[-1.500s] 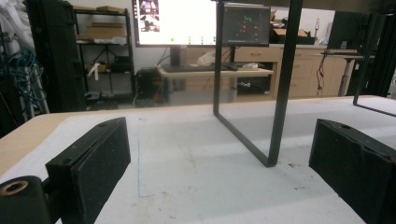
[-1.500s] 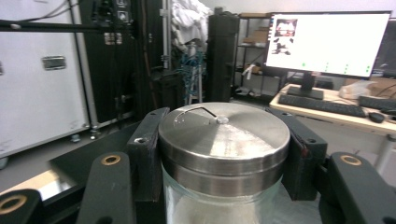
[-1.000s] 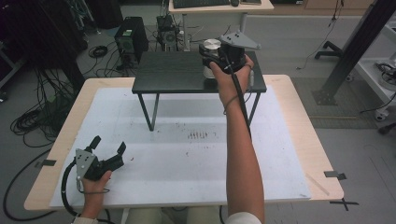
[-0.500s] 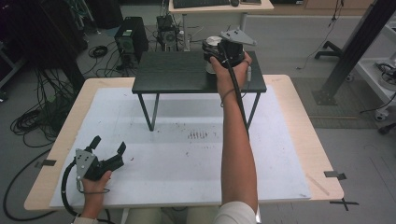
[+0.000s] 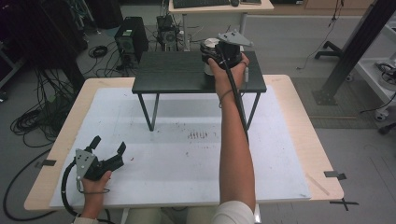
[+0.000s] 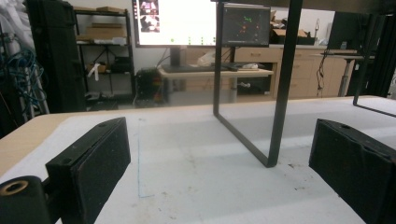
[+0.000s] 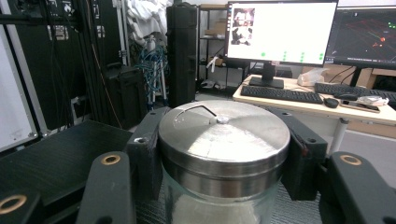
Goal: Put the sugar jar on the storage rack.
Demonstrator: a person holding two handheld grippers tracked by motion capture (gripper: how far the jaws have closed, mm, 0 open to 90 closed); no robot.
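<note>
Right gripper [image 5: 215, 52] with jar [image 7: 223, 158] is edging slightly back toward the person and down onto the shelf [image 5: 177, 72].

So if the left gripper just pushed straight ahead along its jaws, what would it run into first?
Probably the near leg of the small black table. The open left gripper points at the bare white mat, and that leg stands slightly right of centre, so it might slip past.

White-topped table [image 5: 280, 158], black stand [image 5: 177, 72], jar [image 7: 223, 154]
</note>
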